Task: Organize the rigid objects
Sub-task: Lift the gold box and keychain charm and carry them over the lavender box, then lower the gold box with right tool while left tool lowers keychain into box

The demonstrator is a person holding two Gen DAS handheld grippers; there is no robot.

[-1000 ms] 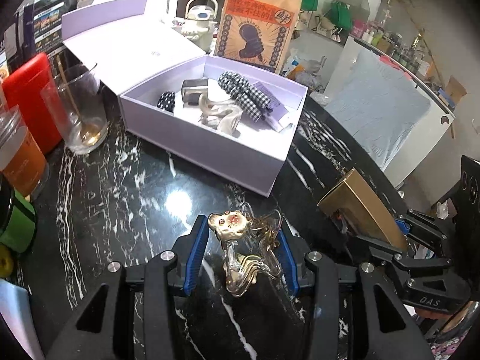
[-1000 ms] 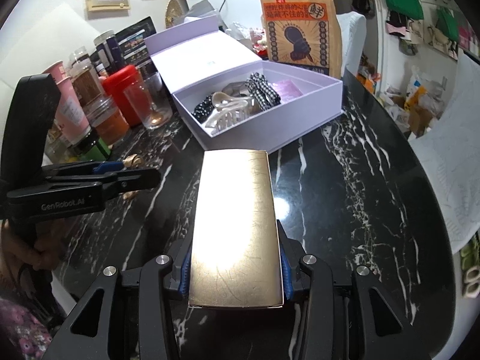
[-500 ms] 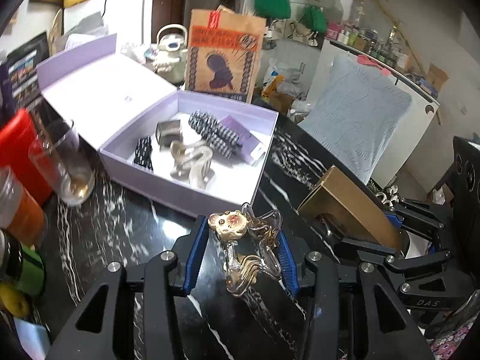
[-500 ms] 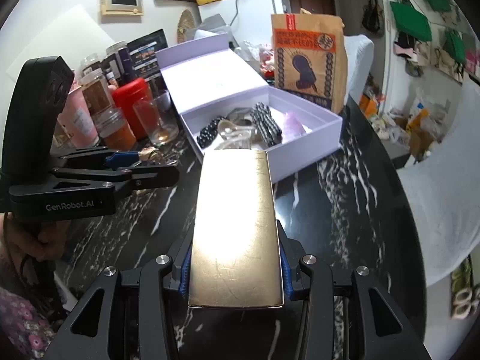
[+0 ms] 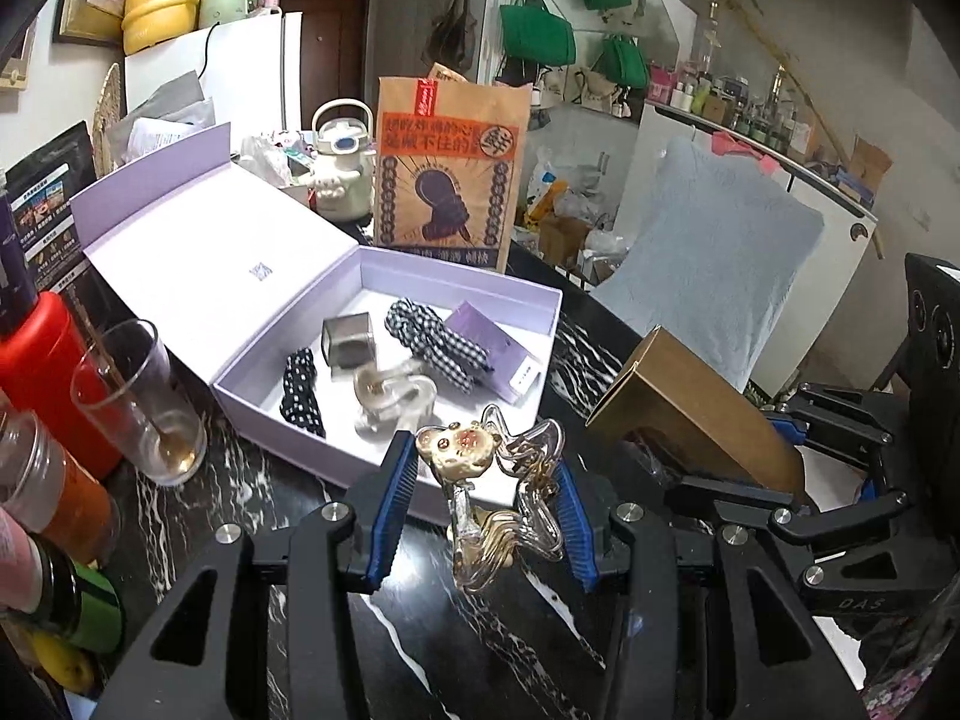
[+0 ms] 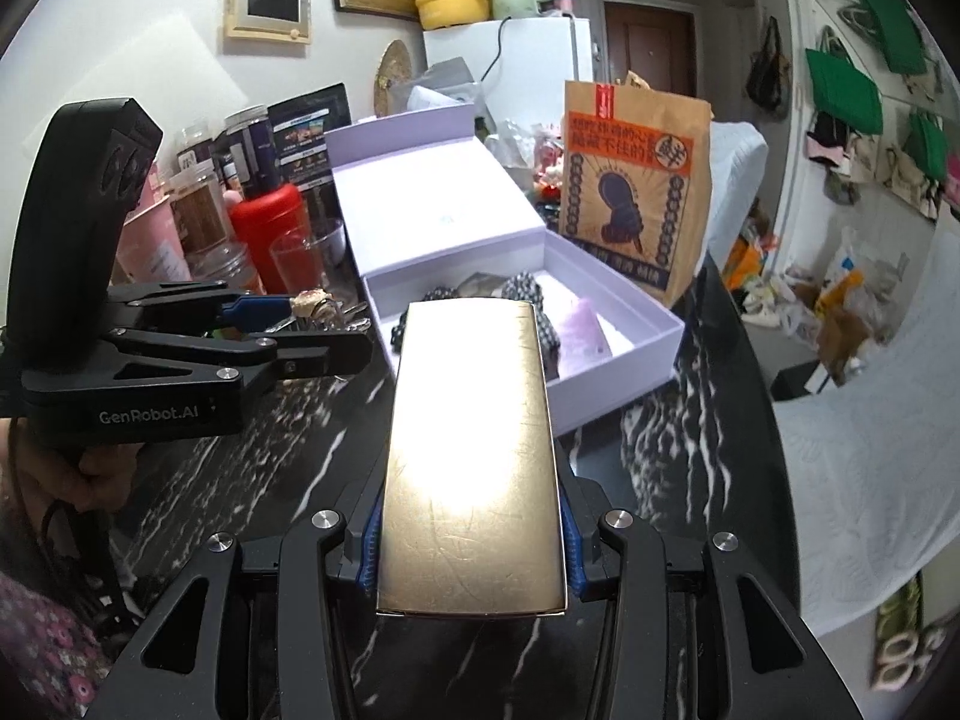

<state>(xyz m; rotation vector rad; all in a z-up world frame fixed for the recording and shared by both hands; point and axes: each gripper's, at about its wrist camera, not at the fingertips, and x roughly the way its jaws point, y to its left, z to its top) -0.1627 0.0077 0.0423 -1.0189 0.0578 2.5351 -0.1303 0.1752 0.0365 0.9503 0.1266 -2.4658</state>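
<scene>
While both grippers hang above the black marble table (image 5: 180, 540), each one carries something bound for the open lilac box (image 5: 468, 474). The left gripper (image 5: 483, 504) is clamped on a clear, wavy hair claw (image 5: 498, 498) with a gold ornament on top, held just in front of the box's near wall. The right gripper (image 6: 471, 531) is clenched on a flat gold case (image 6: 474, 468), its blue pads pressing the long sides, with the box beyond the far end of the case. Inside the box already lie a checked hair tie (image 5: 435, 345), a dotted black one (image 5: 300, 393), a small metal clip (image 5: 349, 341), another clear claw (image 5: 390, 396) and a lilac card (image 5: 492, 348).

The step in hand looks like carrying both pieces over. Next, each should probably cross the near wall and come down on a bare patch of the box floor before the jaws let go, one gripper at a time so they don't collide.
</scene>
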